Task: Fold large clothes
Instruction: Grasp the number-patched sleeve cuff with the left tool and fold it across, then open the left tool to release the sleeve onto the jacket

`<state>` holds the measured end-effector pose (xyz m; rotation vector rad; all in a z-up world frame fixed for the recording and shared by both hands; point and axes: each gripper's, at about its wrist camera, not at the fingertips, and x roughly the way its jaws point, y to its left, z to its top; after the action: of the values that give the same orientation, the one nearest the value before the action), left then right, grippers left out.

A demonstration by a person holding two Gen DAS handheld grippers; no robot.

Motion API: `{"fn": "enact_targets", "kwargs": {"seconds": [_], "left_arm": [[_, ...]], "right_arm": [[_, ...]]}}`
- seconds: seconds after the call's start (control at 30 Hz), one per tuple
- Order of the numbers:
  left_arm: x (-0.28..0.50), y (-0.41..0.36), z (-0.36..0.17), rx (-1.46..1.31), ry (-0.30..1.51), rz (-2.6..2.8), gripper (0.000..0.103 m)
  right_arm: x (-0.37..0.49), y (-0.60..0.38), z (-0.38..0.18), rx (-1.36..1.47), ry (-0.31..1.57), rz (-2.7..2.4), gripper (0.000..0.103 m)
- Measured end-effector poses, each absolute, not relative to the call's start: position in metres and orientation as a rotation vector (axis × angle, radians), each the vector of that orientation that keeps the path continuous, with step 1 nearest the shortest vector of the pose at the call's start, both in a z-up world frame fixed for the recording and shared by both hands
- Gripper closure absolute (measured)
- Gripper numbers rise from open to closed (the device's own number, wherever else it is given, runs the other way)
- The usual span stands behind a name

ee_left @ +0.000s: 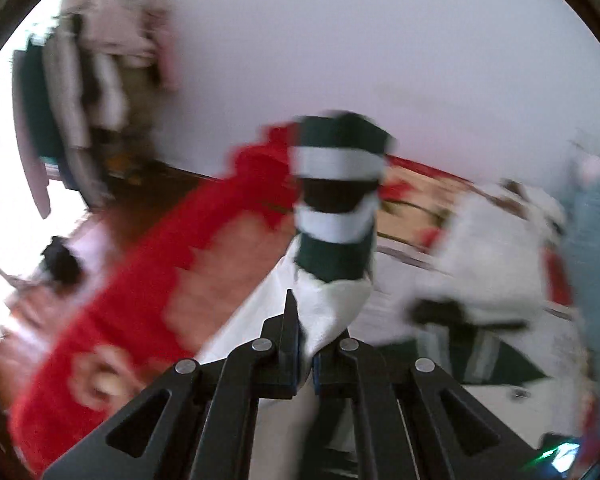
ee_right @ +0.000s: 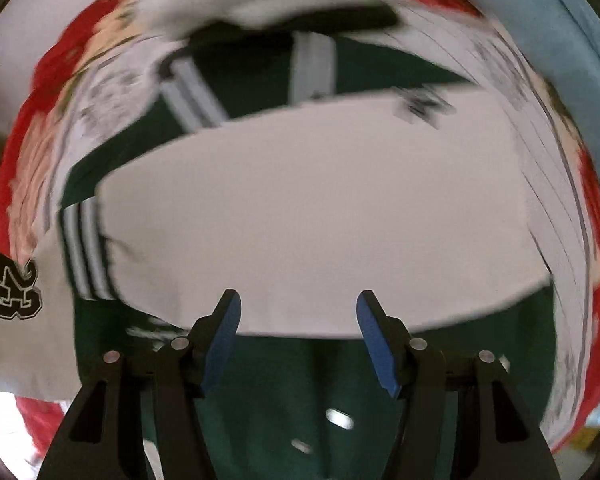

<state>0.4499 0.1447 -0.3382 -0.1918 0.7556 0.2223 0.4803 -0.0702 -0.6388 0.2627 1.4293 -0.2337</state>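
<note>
The garment is a white jersey with dark green panels and white stripes. In the left wrist view my left gripper (ee_left: 306,344) is shut on white fabric of the jersey (ee_left: 332,300), and its striped green sleeve cuff (ee_left: 340,184) stands up in front of the fingers, lifted above the bed. In the right wrist view my right gripper (ee_right: 296,332) is open and empty, hovering over the jersey (ee_right: 308,216), which lies spread with a white panel folded over green parts. A black number 23 (ee_right: 14,290) shows at the left. Both views are motion-blurred.
The jersey lies on a bedspread with red edges and a floral pattern (ee_left: 140,280), also seen in the right wrist view (ee_right: 40,92). A clothes rack with hanging garments (ee_left: 92,72) stands at the far left by a white wall. Light blue fabric (ee_right: 572,20) is at the right.
</note>
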Motion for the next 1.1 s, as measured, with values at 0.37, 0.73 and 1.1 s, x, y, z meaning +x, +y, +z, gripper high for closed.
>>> {"fn": "enact_targets", "kwargs": {"seconds": [0.37, 0.73, 1.1], "left_arm": [[0.469, -0.125, -0.444, -0.145, 0.987, -0.140, 0.102], [0.462, -0.196, -0.525, -0.049, 1.209, -0.130, 0.095], [0.427, -0.112, -0.501, -0.387, 1.206, -0.044, 0.000]], "right_arm": [[0.407, -0.273, -0.628, 0.300, 1.394, -0.503, 0.041], [0.361, -0.376, -0.642, 0.419, 1.339, -0.565, 0.041], [0.390, -0.376, -0.621, 0.663, 1.250, -0.396, 0.041]]}}
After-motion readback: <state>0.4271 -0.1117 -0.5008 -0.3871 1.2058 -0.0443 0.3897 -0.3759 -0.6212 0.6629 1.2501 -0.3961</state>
